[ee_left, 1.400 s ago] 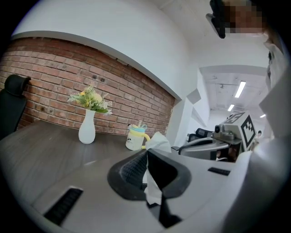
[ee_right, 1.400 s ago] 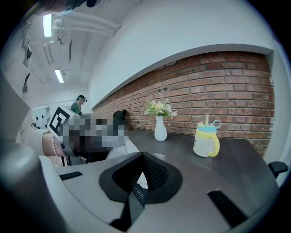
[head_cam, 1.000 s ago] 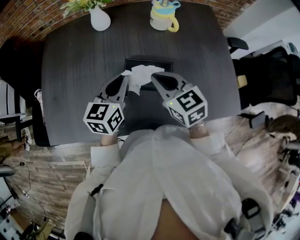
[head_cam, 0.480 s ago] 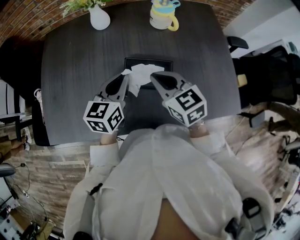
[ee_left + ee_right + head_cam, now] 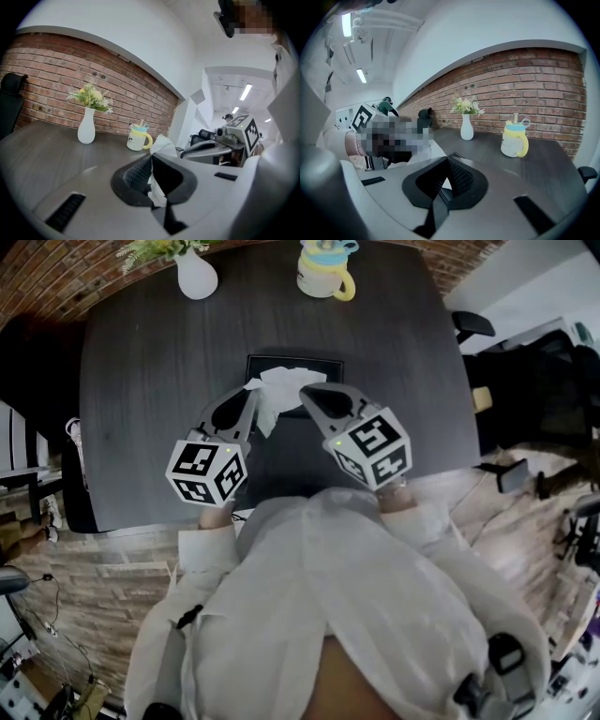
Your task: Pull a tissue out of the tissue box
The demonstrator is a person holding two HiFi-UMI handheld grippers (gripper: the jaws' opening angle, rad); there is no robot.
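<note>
A black tissue box (image 5: 319, 365) lies on the dark table (image 5: 141, 381), just beyond both grippers. A white tissue (image 5: 278, 390) rises out of it and trails toward the left gripper (image 5: 253, 396). That gripper is shut on the tissue; in the left gripper view the crumpled tissue (image 5: 158, 190) is pinched between the jaws of the left gripper (image 5: 151, 160) and pokes out above them. The right gripper (image 5: 305, 390) hovers beside the tissue at the box's near edge. In the right gripper view the right gripper (image 5: 446, 160) is shut with nothing between its pads.
A white vase (image 5: 197, 276) with flowers and a yellow-handled mug (image 5: 323, 273) stand at the table's far edge, before a brick wall. A black office chair (image 5: 525, 390) is off the table's right side. The person's white sleeves fill the near side.
</note>
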